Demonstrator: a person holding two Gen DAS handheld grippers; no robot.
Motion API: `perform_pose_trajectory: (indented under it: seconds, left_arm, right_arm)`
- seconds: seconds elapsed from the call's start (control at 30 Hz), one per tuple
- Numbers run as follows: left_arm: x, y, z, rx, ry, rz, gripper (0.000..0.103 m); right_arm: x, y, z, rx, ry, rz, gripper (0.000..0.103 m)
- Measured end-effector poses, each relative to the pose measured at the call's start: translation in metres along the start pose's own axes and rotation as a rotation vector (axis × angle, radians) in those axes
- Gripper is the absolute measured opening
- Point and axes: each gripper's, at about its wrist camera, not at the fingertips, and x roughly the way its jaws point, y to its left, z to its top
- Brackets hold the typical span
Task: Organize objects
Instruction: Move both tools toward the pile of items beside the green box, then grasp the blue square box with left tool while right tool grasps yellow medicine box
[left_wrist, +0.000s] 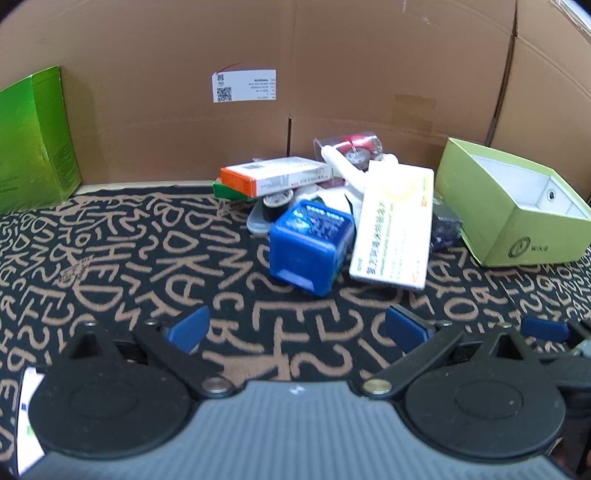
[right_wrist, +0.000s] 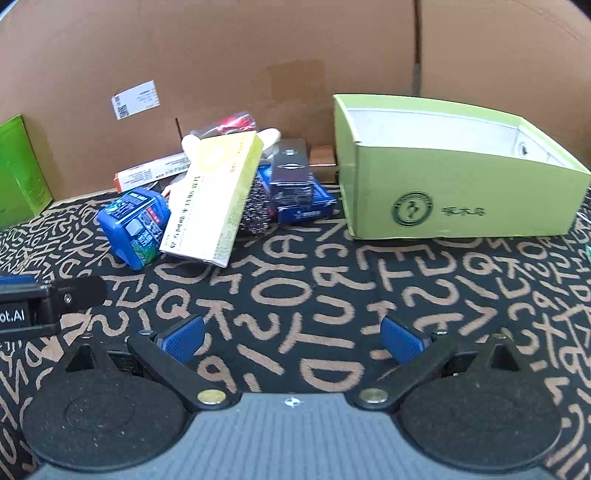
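Both grippers — left gripper (left_wrist: 297, 328), right gripper (right_wrist: 291, 339) — fingers spread apart, empty, near the pile by the green box (right_wrist: 458, 188).

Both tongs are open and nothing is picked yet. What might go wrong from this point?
The white medicine box leans on the blue container; pulling either may topple the pile. The left tongs and right tongs sit close, so they might collide. The green open box may slide if bumped.
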Motion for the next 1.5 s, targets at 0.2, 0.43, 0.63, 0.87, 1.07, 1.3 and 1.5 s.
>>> perform_pose_trajectory:
  seconds: [0.2,0.43,0.63,0.87,1.07,1.3,1.5]
  left_arm:
    - [0.015,0.006,0.030,-0.004,-0.032,0.014,0.103]
    - [0.041,0.008,0.054,0.039,-0.022,-0.048,0.103]
    - [0.067,0.002,0.052,0.060,0.030,-0.098,0.092]
    - [0.075,0.004,0.049,0.005,0.088,-0.191,0.060]
    - [0.053,-0.008,0.036,0.058,0.119,-0.253,0.059]
    - [0.026,-0.020,0.015,0.102,0.145,-0.309,0.062]
    - [0.041,-0.020,0.018,0.016,0.146,-0.226,0.081]
  right_arm:
    - [0.017,0.018,0.011,-0.030,-0.014,0.070,0.103]
    - [0.048,0.046,0.040,-0.111,-0.072,0.167,0.103]
    - [0.072,0.051,0.050,-0.132,-0.070,0.147,0.070]
    - [0.048,0.035,0.045,-0.078,-0.068,0.247,0.036]
    - [0.022,0.009,0.028,0.013,-0.023,0.335,0.023]
    - [-0.016,-0.019,-0.003,-0.003,-0.009,0.328,0.023]
    - [-0.015,-0.024,-0.006,-0.003,-0.020,0.292,0.025]
